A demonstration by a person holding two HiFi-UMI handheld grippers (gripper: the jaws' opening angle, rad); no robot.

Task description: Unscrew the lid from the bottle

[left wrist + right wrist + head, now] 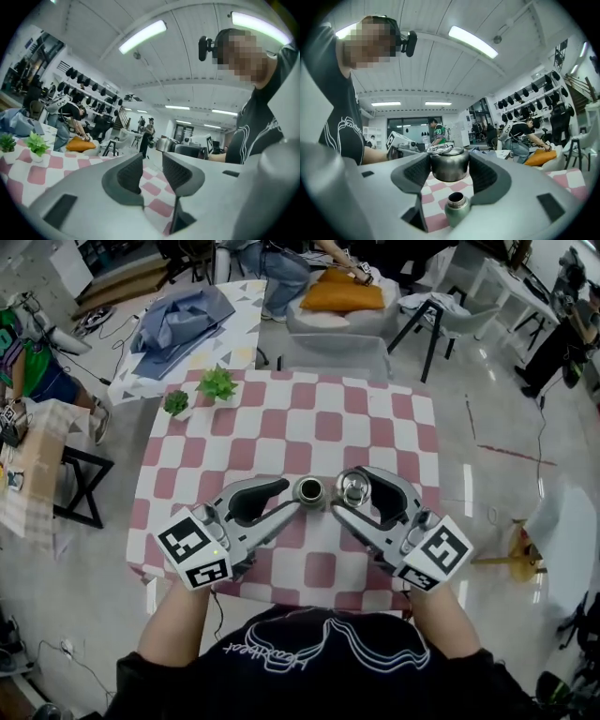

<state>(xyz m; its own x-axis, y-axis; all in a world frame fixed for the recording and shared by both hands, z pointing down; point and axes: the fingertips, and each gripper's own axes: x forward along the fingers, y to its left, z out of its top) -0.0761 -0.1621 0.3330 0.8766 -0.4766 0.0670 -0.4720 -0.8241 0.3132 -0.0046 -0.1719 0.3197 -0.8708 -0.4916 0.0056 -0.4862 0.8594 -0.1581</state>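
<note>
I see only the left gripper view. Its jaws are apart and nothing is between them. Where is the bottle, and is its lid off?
Observer: The bottle stands upright on the checked table, close by the tips of the left gripper.
Operator: Is its neck open?
Observer: Yes, the head view looks straight down into its open mouth.
Operator: Then where is the lid?
Observer: The right gripper holds the lid between its jaws, with the ring on top of the lid.
Operator: Is the lid clear of the neck?
Observer: Yes, the right gripper view shows a gap between the lid and the neck below it.
</note>
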